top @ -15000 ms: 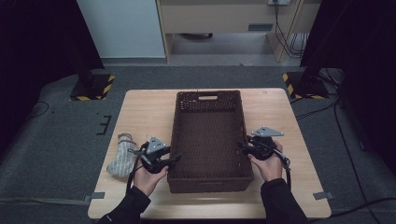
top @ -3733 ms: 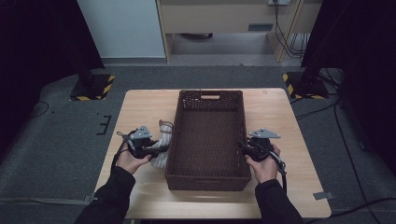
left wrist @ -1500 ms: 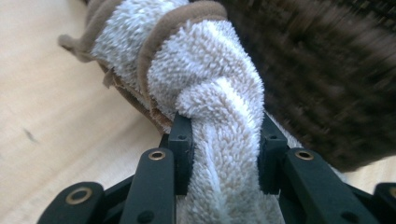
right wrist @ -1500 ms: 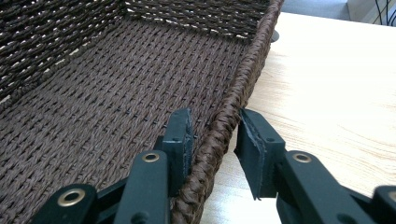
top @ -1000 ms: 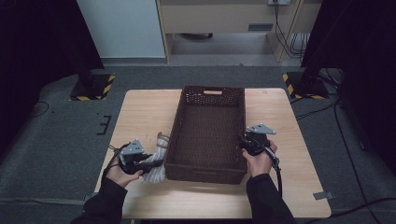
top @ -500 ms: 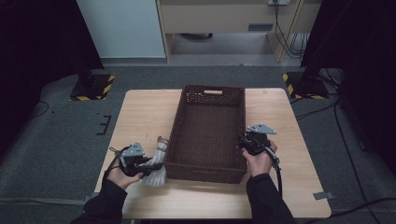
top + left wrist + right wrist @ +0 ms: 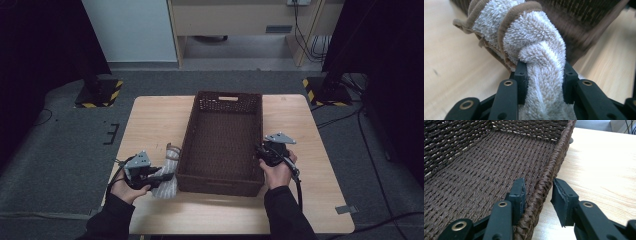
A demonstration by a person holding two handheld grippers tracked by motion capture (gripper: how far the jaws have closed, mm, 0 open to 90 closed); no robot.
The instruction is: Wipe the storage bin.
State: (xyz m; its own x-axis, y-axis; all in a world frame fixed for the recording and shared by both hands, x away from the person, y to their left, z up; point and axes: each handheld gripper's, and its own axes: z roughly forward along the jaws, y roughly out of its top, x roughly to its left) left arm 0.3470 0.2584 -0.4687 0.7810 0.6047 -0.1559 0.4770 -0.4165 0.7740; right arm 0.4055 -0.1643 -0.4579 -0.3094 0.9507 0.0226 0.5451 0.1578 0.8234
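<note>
**Right jaws easing off basket rim**

Left gripper (image 7: 161, 178) clamps white towel (image 7: 536, 47), lower left, beside basket (image 7: 220, 186). Right gripper (image 7: 537, 192) straddles the rim; its jaws have just been opening, outer pad clear. Towel likely goes in next.

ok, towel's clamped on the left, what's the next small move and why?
Probably lift the towel over the basket rim. The left hand-held gripper is shut on it, but it hangs outside the near left corner, and the basket floor is bare.
</note>
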